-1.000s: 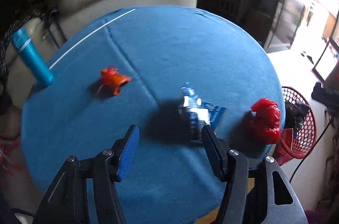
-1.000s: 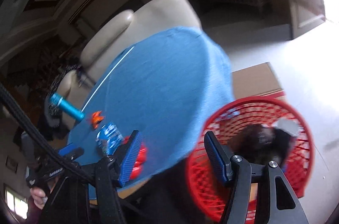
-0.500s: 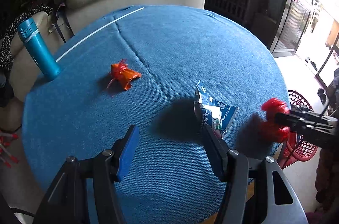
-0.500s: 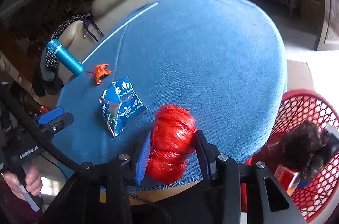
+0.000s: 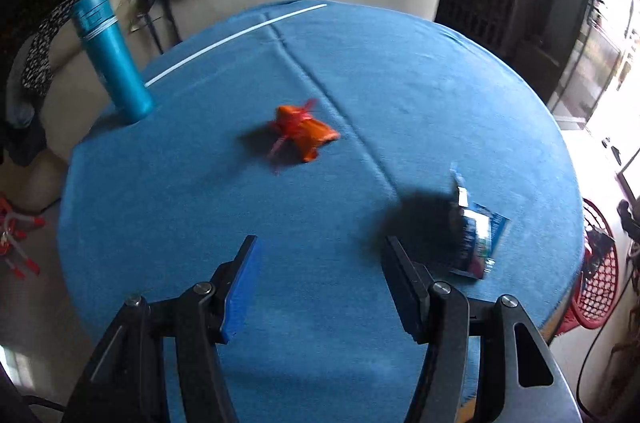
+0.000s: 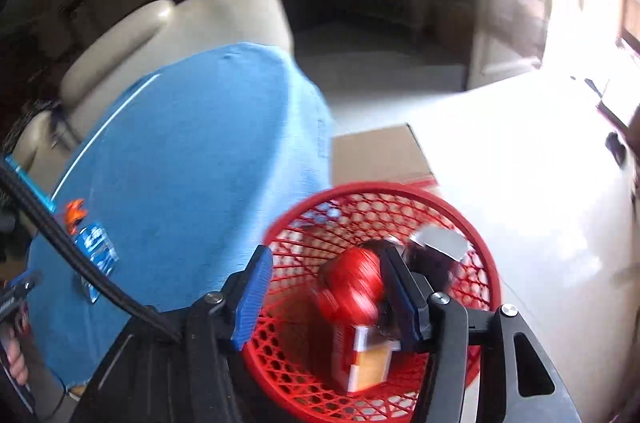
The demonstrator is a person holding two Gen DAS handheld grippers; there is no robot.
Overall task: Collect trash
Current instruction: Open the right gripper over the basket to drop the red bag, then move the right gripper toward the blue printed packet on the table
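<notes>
Release step: the right tool, jaws opening, hangs over the red mesh basket; the blurred red plastic wad appears to drop in. The left tool, open and empty, next needs the orange wrapper farther from the basket.

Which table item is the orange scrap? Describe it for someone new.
On the round blue table, look near the centre, right of the tall teal bottle. The orange scrap is small, crumpled and string-tied, unlike the flatter blue-and-white packet at the right edge.
</notes>
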